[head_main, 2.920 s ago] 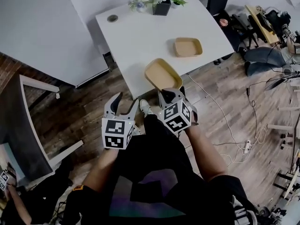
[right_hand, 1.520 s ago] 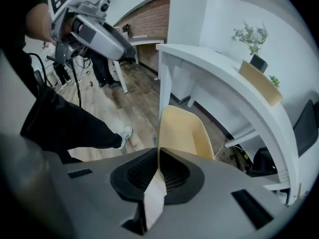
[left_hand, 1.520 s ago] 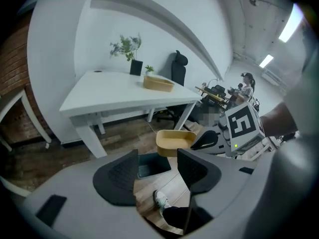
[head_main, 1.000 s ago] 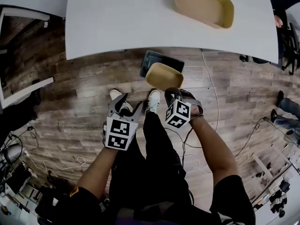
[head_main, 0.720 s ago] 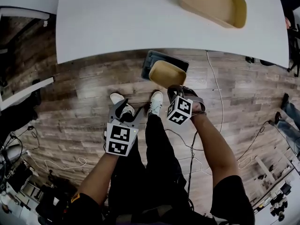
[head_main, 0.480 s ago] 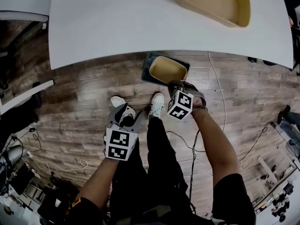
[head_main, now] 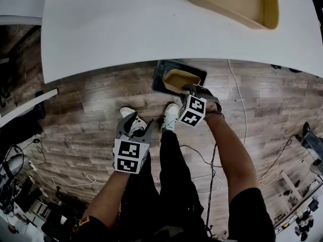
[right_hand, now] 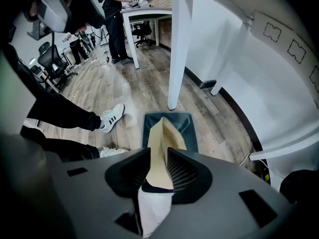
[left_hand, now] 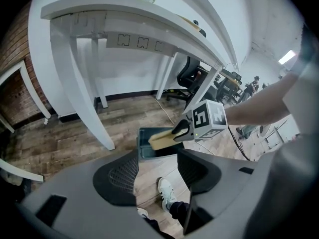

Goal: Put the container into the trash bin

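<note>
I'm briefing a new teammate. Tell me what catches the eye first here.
The shallow tan container stands out, hanging between the opening jaws of the right gripper, right over the dark rectangular trash bin on the wood floor. A second tan container lies on the white table, and the left gripper is open and empty above the person's shoes.

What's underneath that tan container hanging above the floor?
A dark trash bin on the wooden floor sits directly below the container. The container hides much of the bin's inside, so whether it's empty cannot be told.
</note>
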